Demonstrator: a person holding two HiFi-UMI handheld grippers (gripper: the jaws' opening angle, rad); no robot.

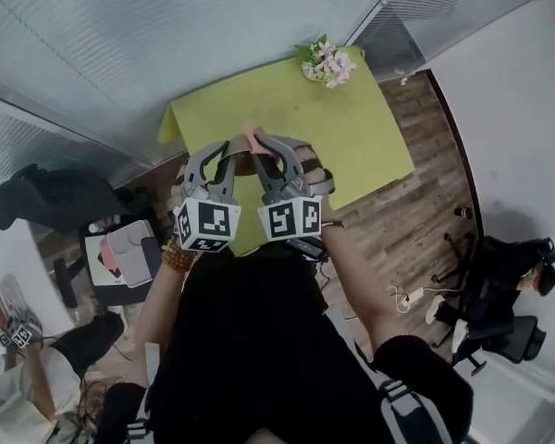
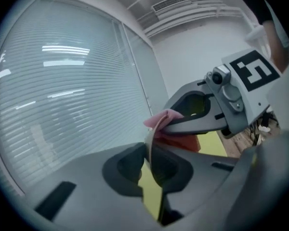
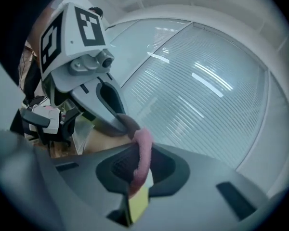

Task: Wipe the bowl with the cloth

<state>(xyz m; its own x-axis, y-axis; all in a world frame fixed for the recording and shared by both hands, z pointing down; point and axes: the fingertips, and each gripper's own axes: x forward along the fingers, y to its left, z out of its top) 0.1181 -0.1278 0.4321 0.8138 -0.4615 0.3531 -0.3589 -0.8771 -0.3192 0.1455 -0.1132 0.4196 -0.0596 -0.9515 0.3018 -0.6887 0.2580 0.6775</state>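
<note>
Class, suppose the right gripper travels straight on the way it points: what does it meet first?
Probably the bowl, held up by the left gripper: its dark rim sits just past the right gripper's tips, against the pink cloth it grips. Beyond is only the window blind; depth is unclear.

Bowl [image 1: 244, 166] mostly hidden; cloth [image 1: 252, 138] barely visible.
</note>
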